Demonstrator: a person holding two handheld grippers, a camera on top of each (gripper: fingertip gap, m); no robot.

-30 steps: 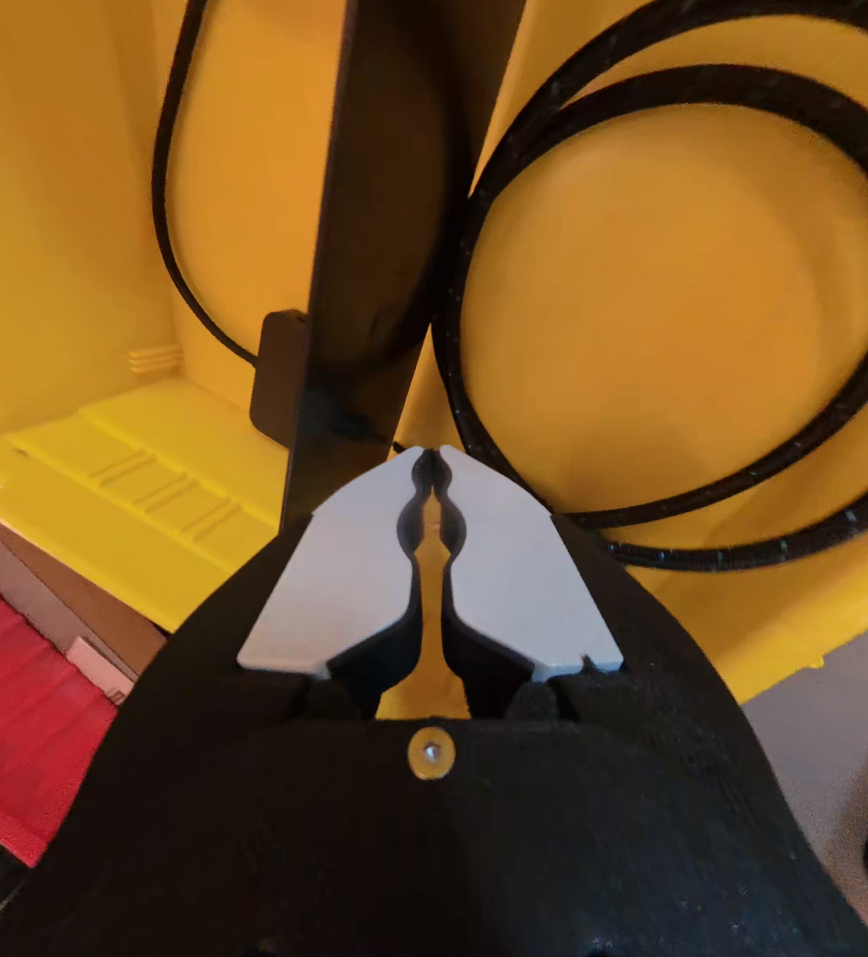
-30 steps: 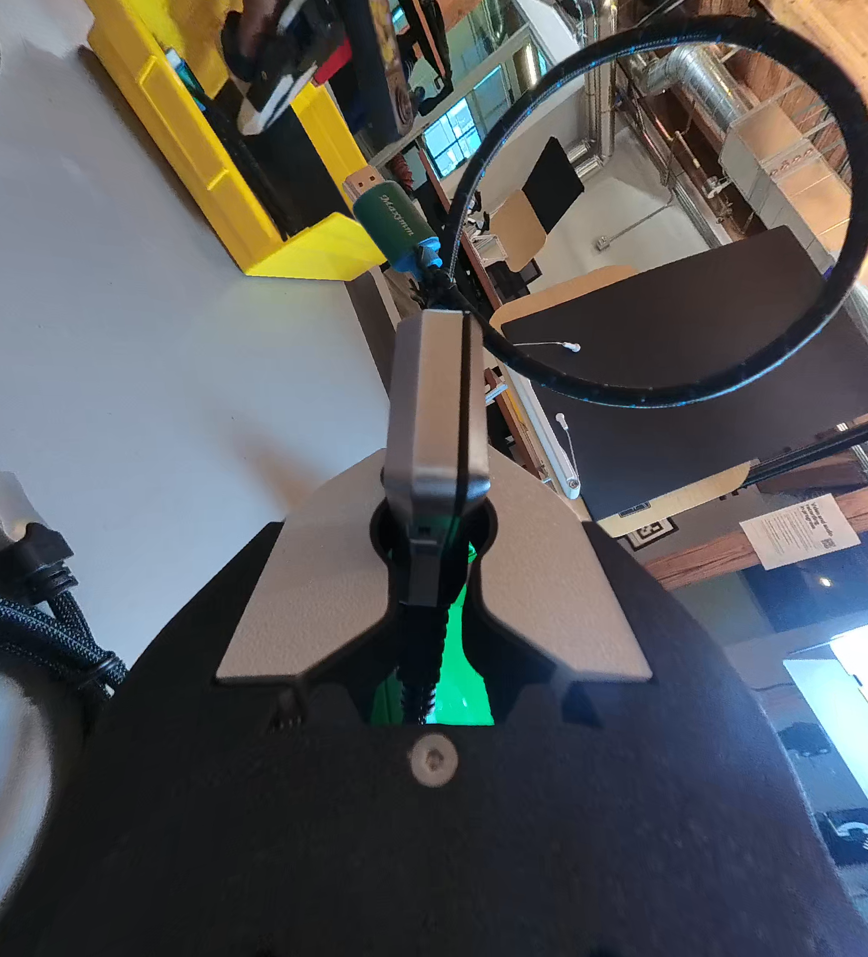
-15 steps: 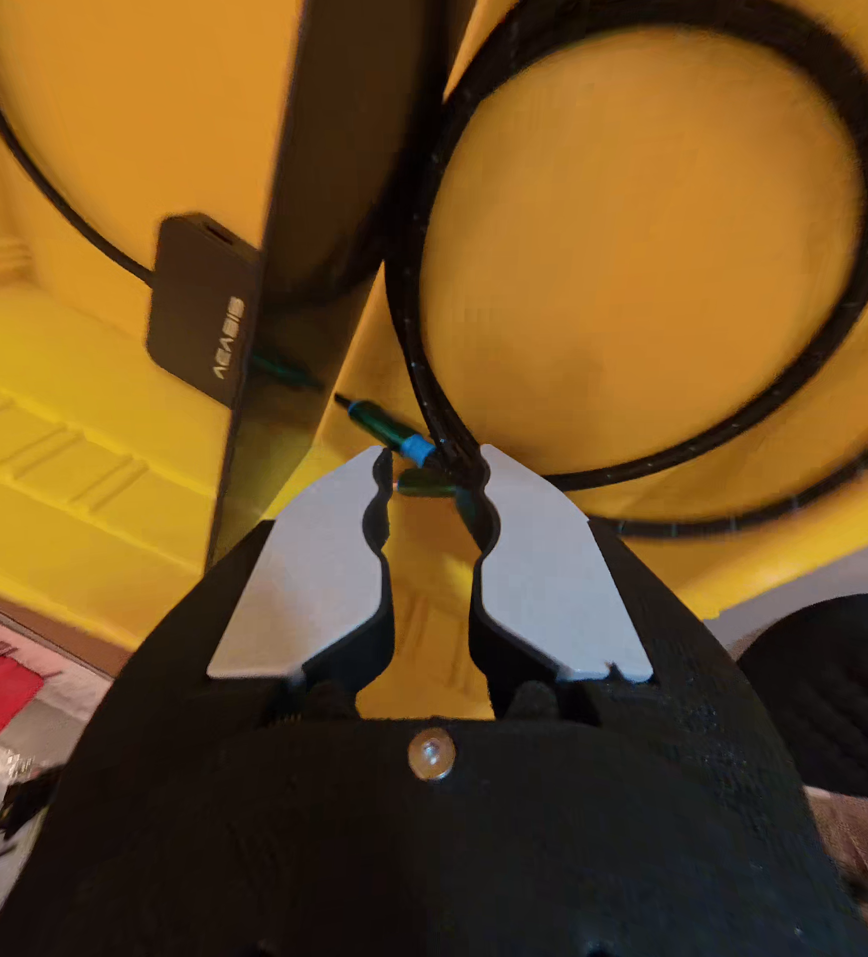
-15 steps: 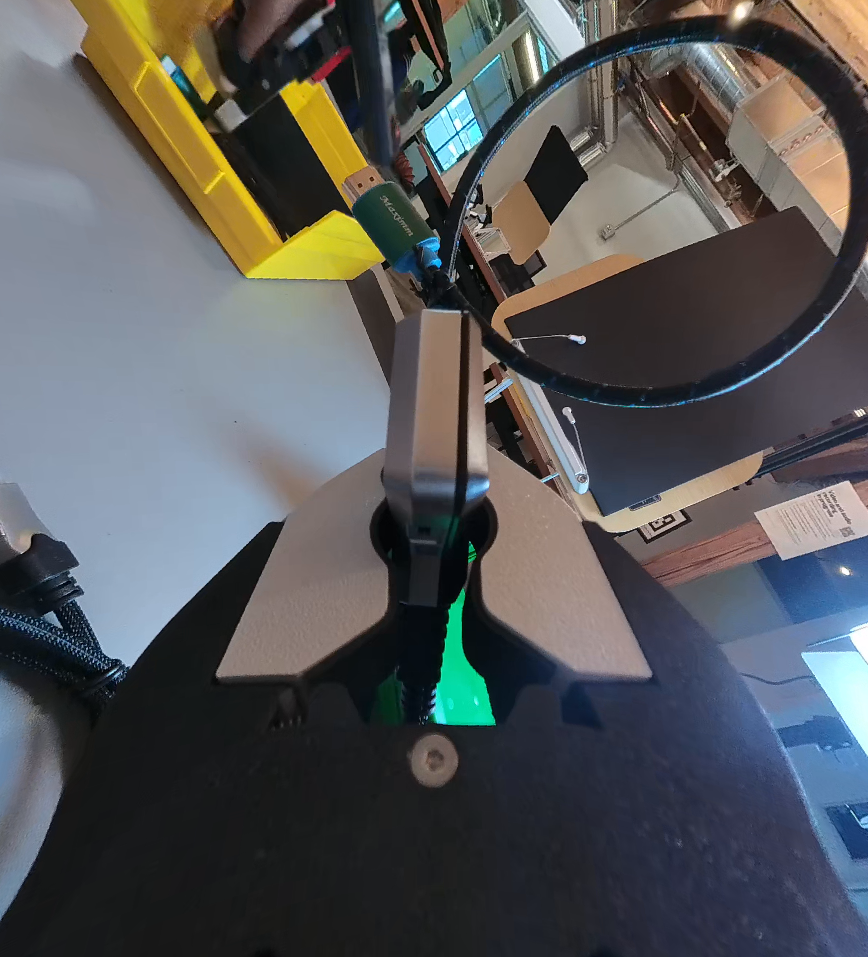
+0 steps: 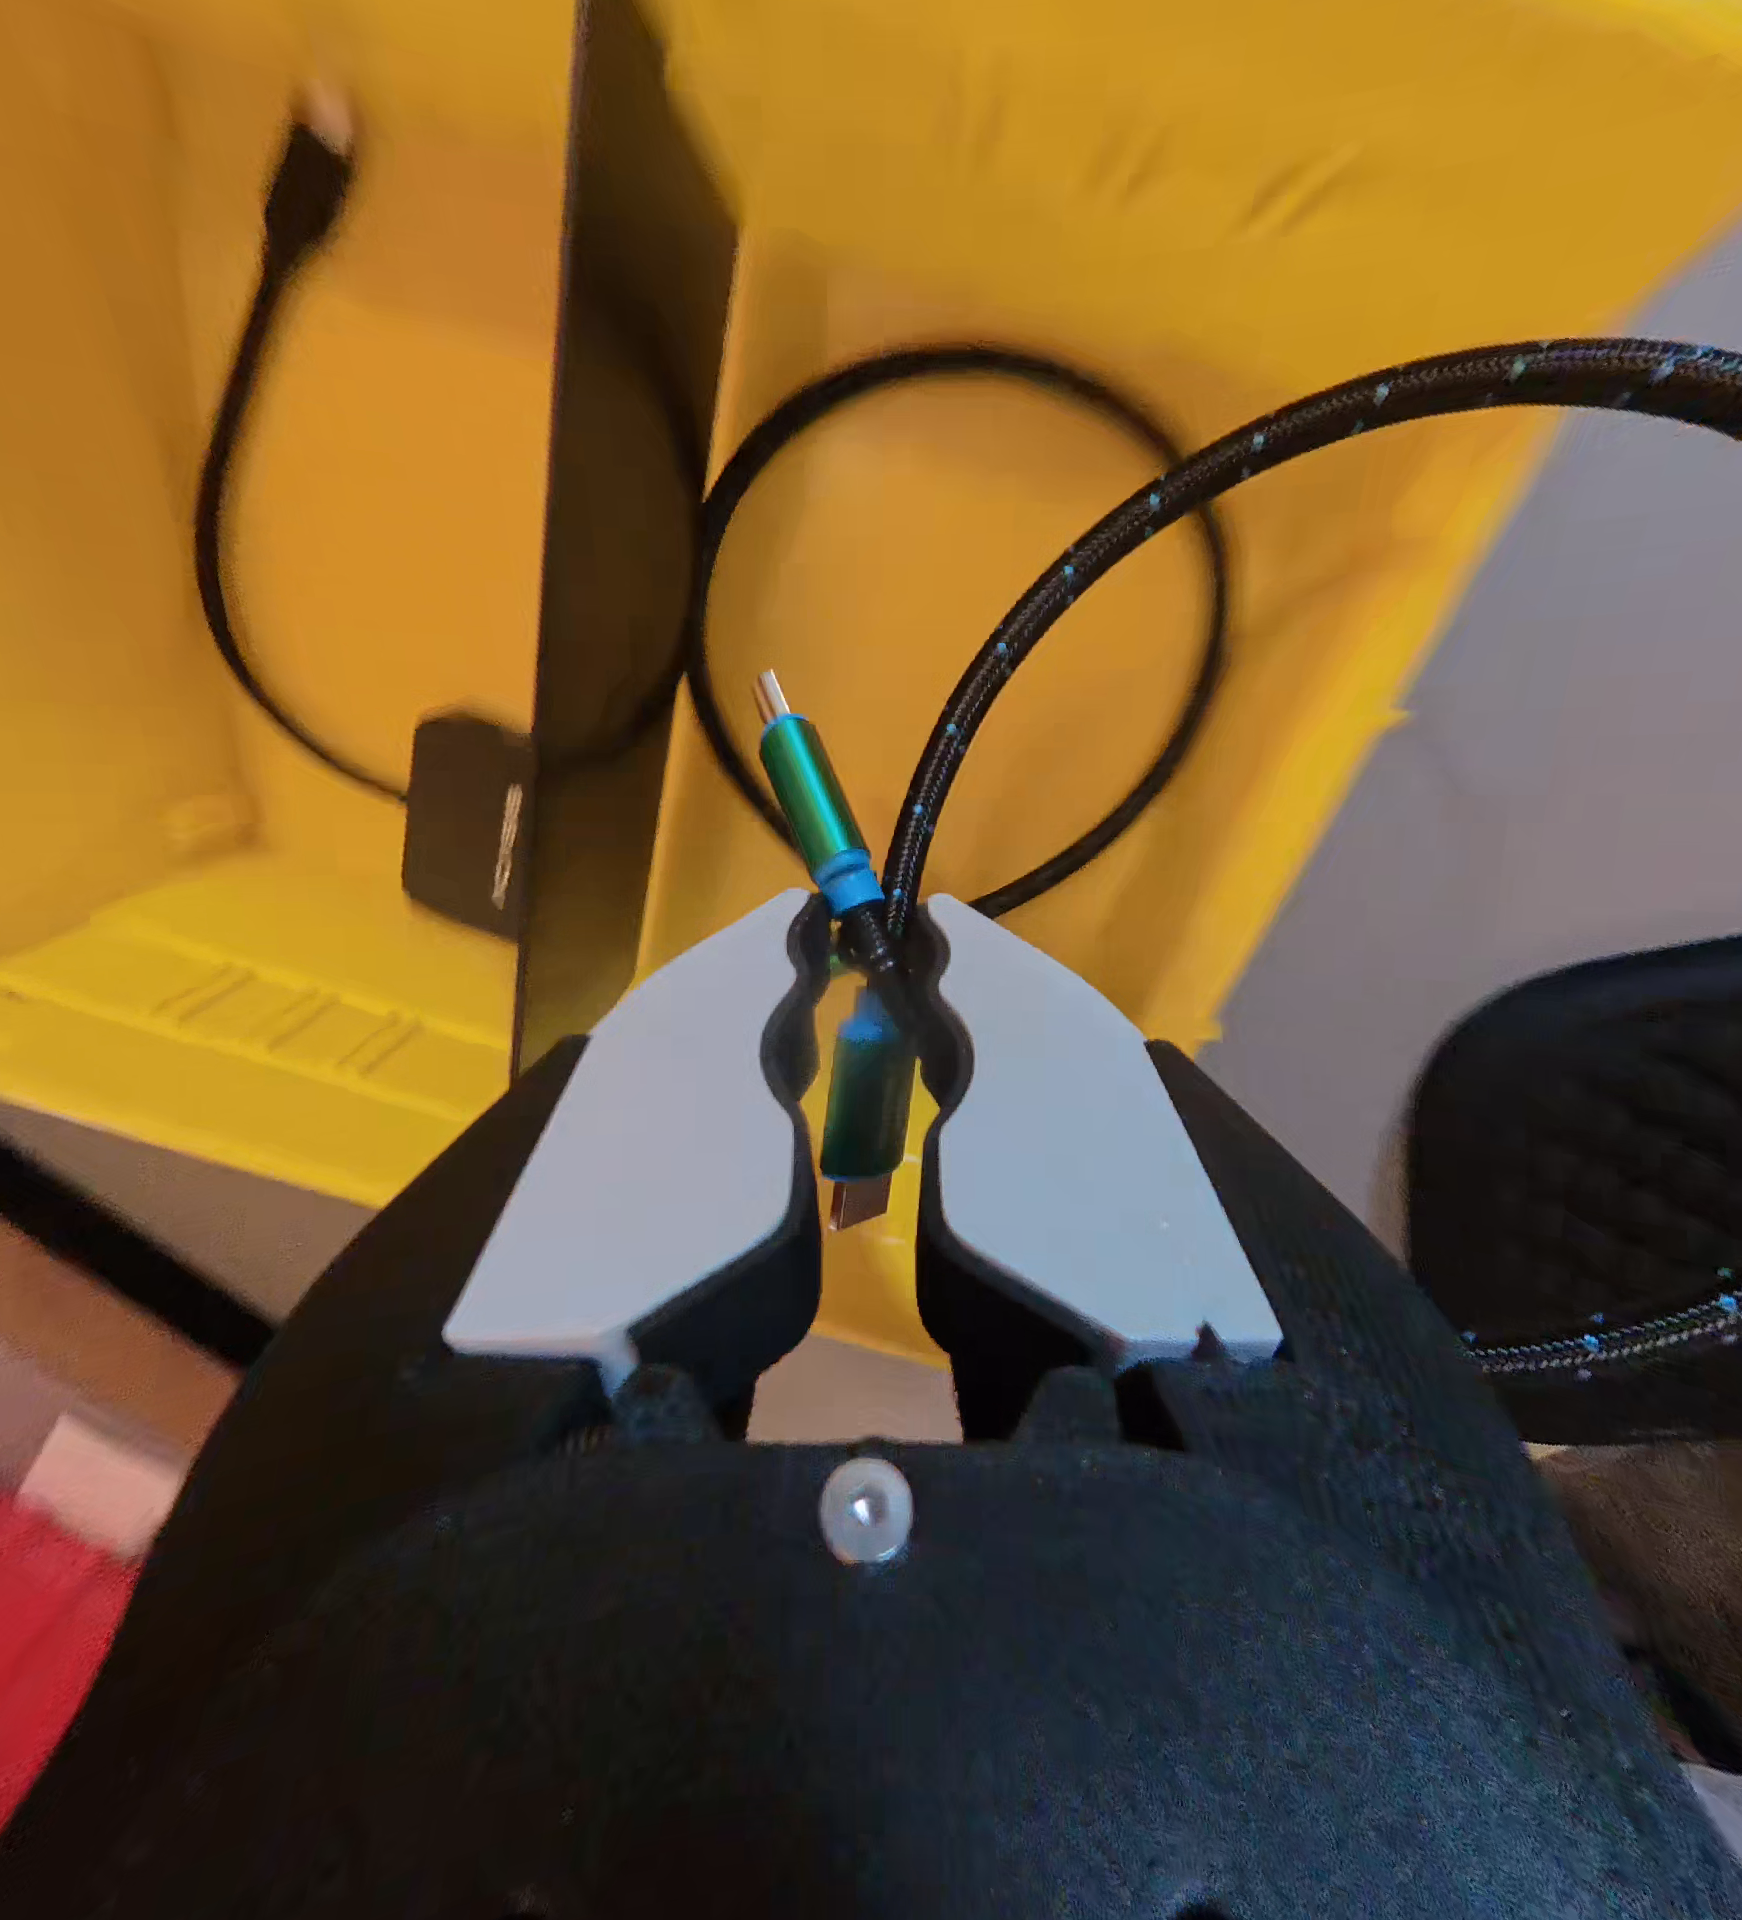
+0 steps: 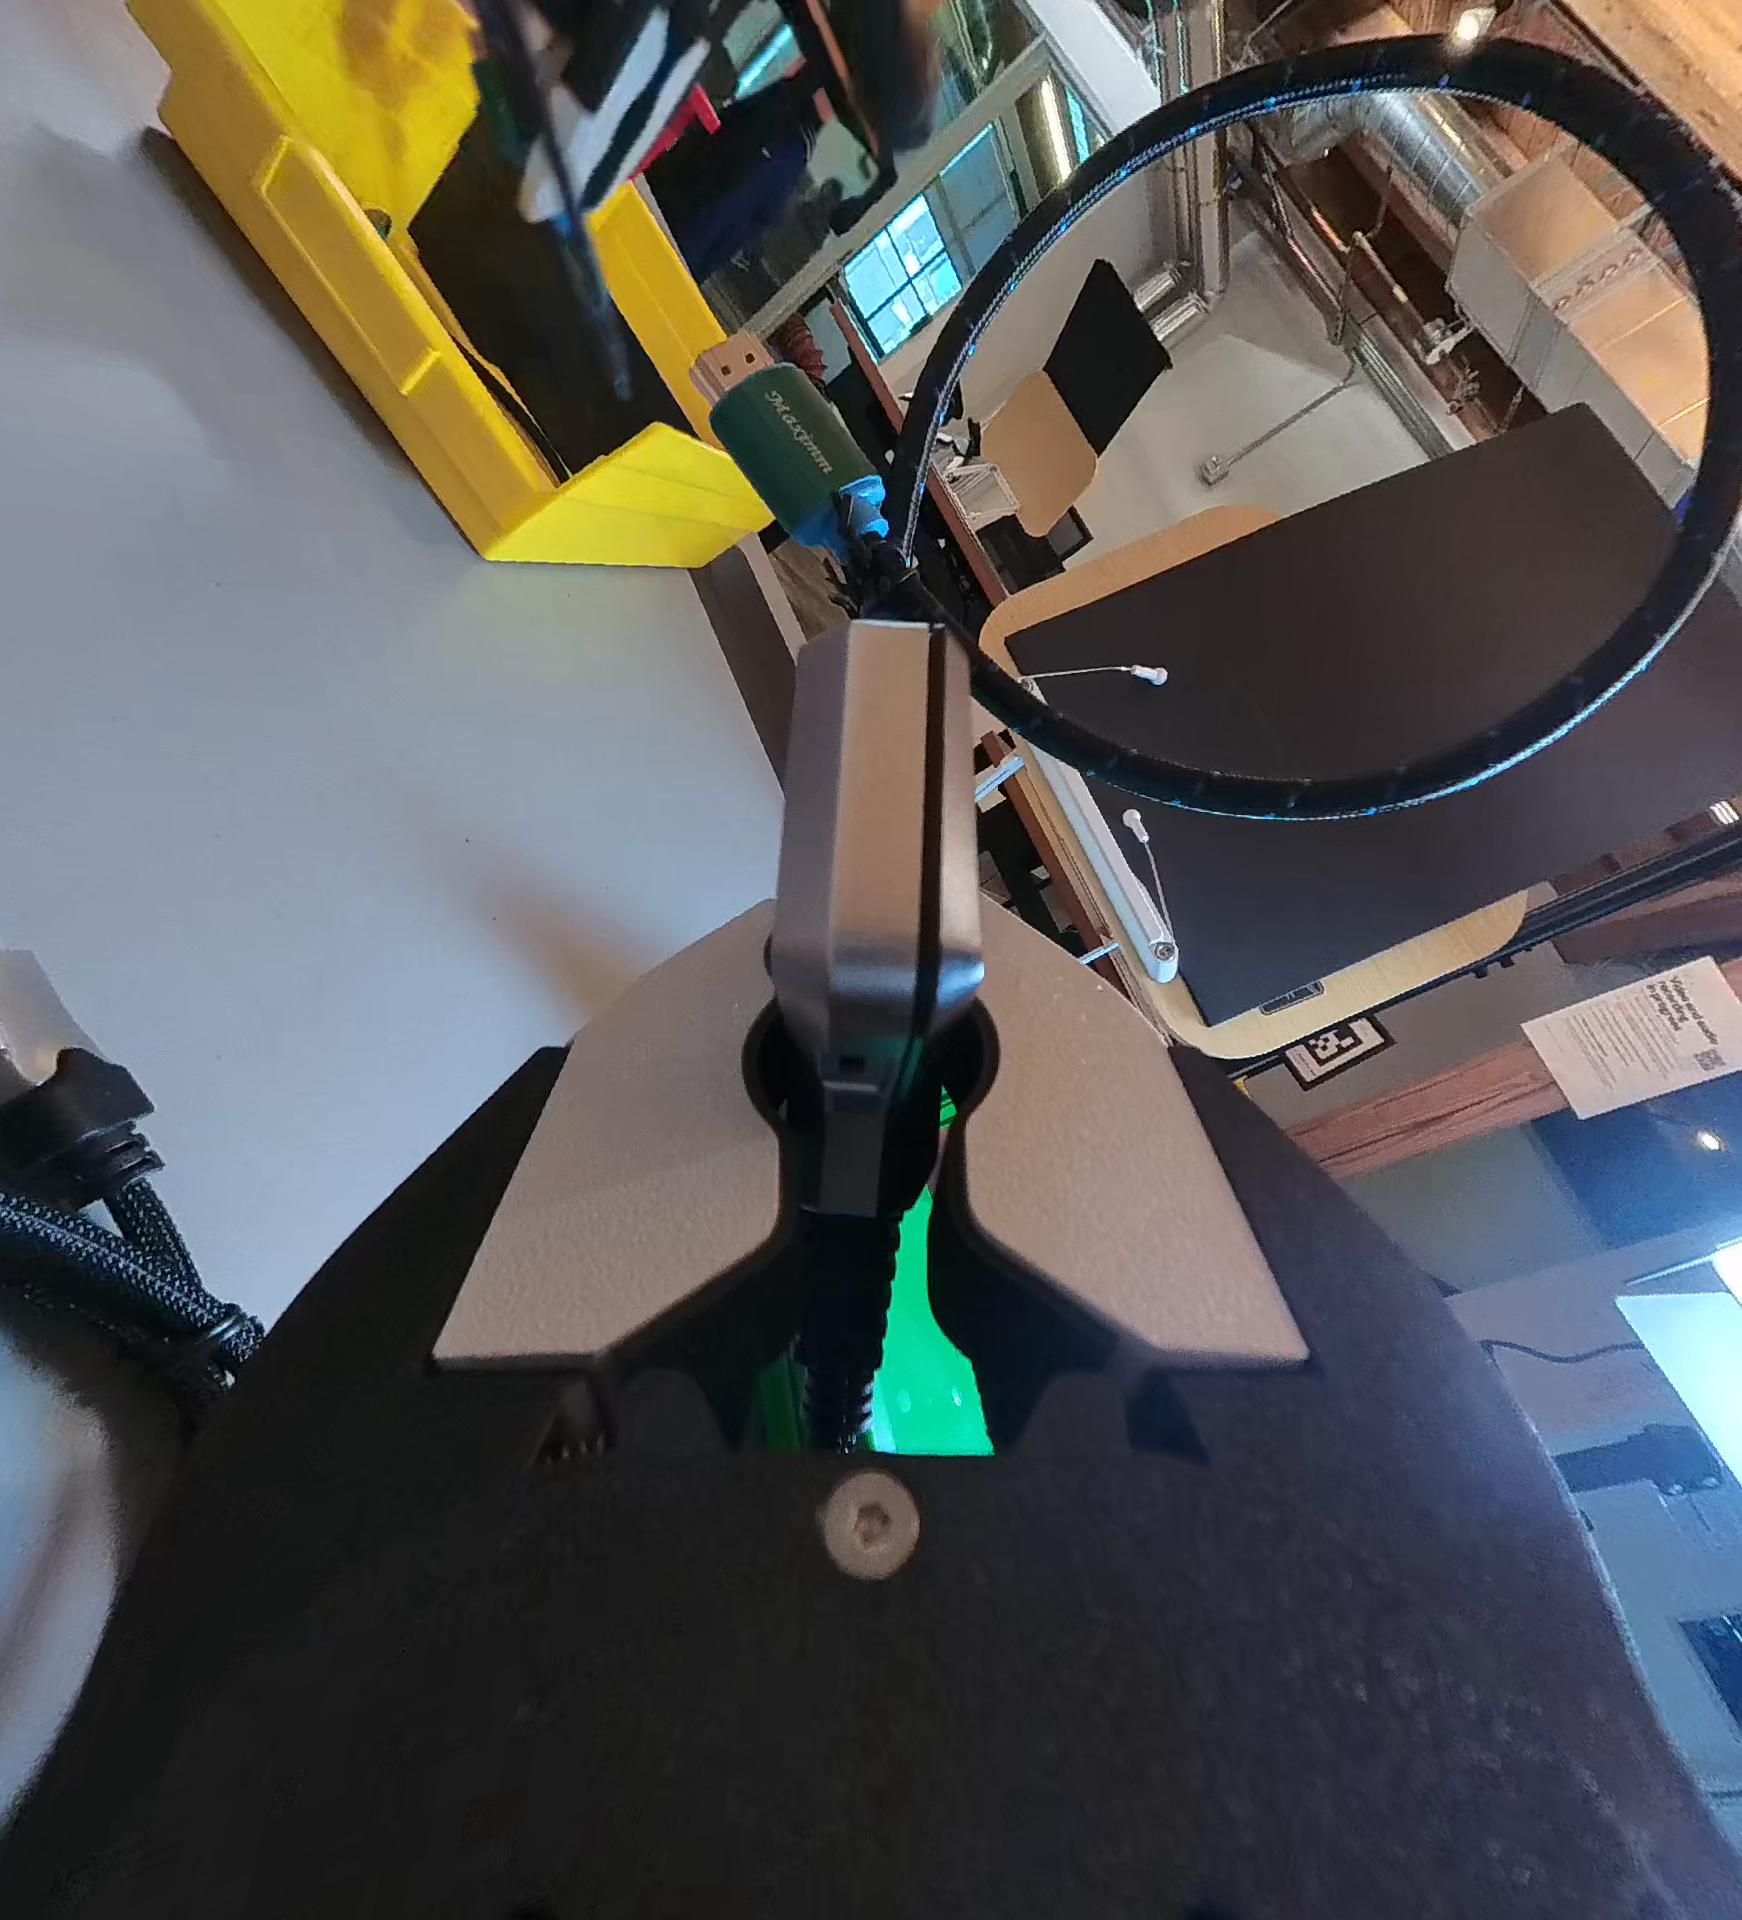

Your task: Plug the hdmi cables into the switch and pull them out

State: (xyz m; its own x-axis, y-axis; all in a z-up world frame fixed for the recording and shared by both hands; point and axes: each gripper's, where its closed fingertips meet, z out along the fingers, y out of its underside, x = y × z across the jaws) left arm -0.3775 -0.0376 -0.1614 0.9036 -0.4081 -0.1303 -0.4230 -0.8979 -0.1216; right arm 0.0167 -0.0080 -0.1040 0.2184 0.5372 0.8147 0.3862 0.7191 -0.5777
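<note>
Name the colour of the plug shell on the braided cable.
Green plug shell, blue collar; clearest in left wrist view.

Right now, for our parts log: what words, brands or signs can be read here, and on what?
I won't quote writing; these bear it:
Green plug: pale script lettering on its shell.
Black adapter in the yellow bin: pale lettering, blurred.
White sheet on the wooden beam: print too small.
Grey connector in the right gripper: none seen.
</note>
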